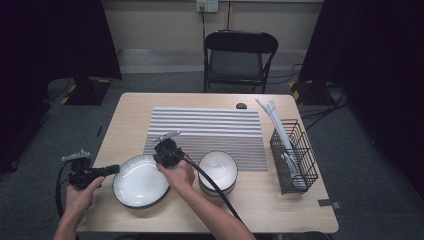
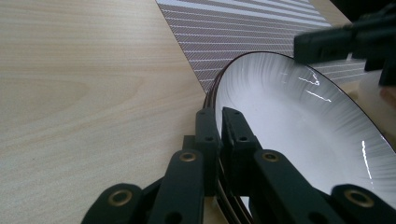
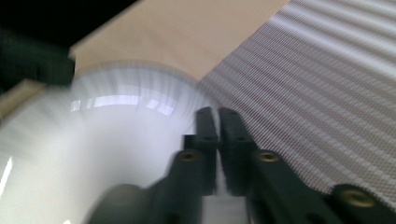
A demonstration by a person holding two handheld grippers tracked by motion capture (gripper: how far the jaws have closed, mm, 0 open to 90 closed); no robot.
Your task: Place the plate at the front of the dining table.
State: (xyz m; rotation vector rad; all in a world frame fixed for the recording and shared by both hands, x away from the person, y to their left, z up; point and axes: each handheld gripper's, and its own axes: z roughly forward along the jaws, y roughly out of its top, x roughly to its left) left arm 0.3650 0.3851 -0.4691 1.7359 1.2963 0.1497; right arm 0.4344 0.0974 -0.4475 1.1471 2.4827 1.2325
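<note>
A white plate (image 1: 140,187) with a dark rim rests at the near left of the wooden table (image 1: 280,205). My left gripper (image 1: 116,169) comes in from the left and is shut on the plate's left rim. The left gripper view has its jaws (image 2: 219,123) pinching the plate's (image 2: 289,116) edge. My right gripper (image 1: 161,161) is shut on the plate's far right rim. In the blurred right gripper view its jaws (image 3: 217,121) close over the edge of the plate (image 3: 116,140).
A white bowl (image 1: 218,170) sits right of the plate, close to my right forearm. A grey striped mat (image 1: 210,130) lies behind both. A black wire basket (image 1: 294,157) with white utensils stands at the right. A black folding chair (image 1: 240,55) is beyond the table.
</note>
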